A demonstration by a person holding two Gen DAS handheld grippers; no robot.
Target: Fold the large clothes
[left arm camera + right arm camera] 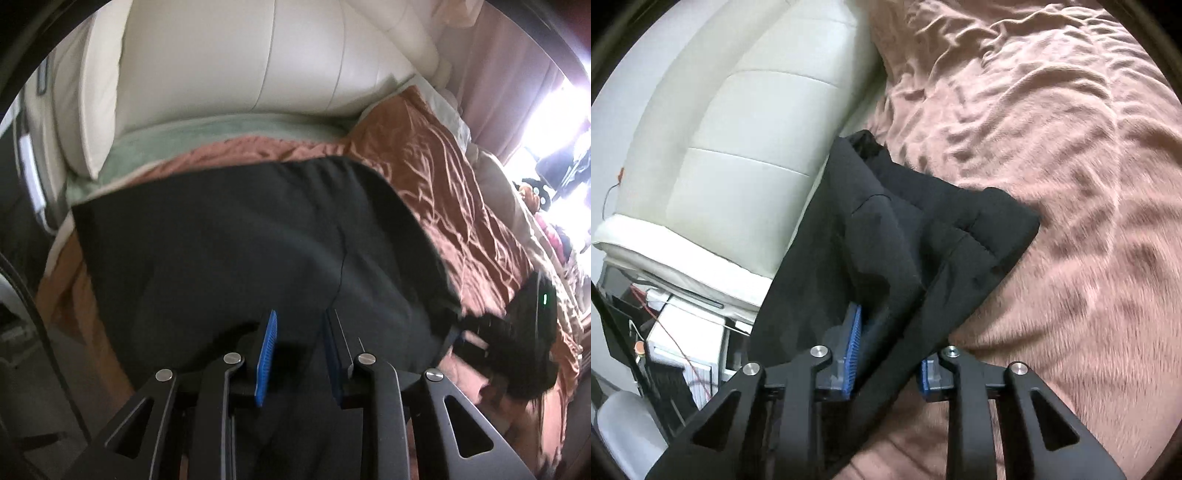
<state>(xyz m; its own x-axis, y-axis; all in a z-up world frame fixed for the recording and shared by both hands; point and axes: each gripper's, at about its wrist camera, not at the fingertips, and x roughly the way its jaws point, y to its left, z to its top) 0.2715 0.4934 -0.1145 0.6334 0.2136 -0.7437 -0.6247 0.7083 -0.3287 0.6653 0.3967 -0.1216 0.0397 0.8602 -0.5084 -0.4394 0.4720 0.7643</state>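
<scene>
A large black garment (240, 240) lies spread on the brown fleece blanket (443, 166) covering the bed. My left gripper (301, 319) hovers over the garment's near edge; its blue pads (266, 350) stand apart and pinch nothing. At the garment's right corner the right gripper (517, 332) shows as a blurred black shape. In the right wrist view a thick fold of the black garment (923, 229) runs between the fingers of my right gripper (890, 332), which is shut on it. The cloth covers most of the right pad (926, 376) and hangs off the bed's edge.
A cream padded headboard (258, 55) rises behind the bed, with a pale green sheet (221, 129) at its foot. Pillows and soft toys (532, 192) lie near a bright window. Beside the bed, a white box (683, 332) and wires crowd the floor.
</scene>
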